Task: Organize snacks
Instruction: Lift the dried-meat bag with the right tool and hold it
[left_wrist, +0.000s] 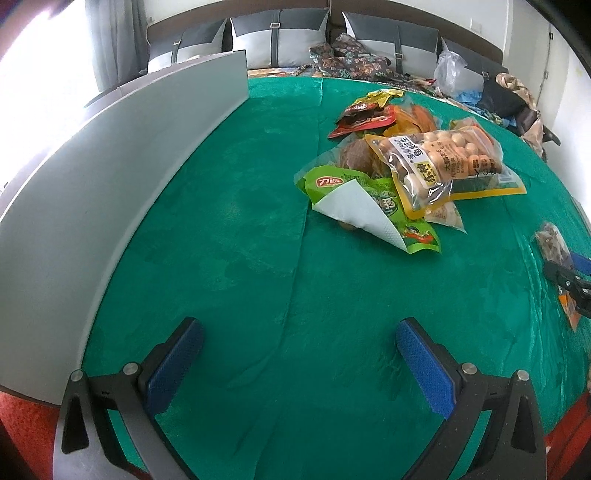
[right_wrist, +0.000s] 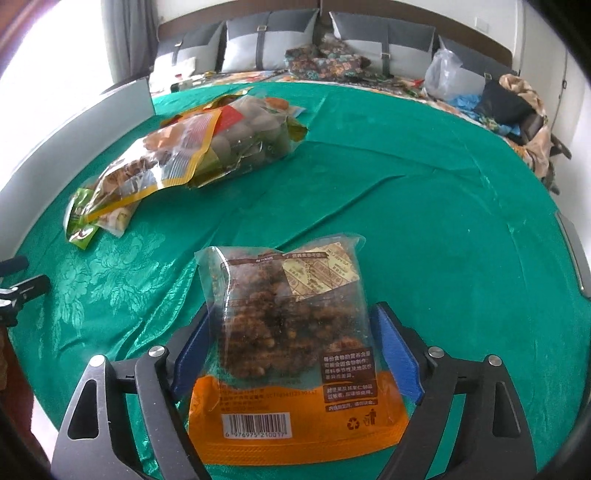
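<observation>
Snack pack (right_wrist: 291, 332), orange-based with a clear top, is seen lying on the green cloth (right_wrist: 443, 206) between the fingers of the right gripper (right_wrist: 291, 354), whether gripped cannot be told | snack pile (left_wrist: 402, 166) is heaped further back | left gripper (left_wrist: 299, 354) is spread, nothing between

On the green cloth (left_wrist: 240, 240) there is one heap of snack bags (left_wrist: 413, 162); at least six bags show in it. One more snack bag (right_wrist: 291, 332) lies apart from the heap. Behind the cloth stand four cushions (left_wrist: 280, 40).
</observation>
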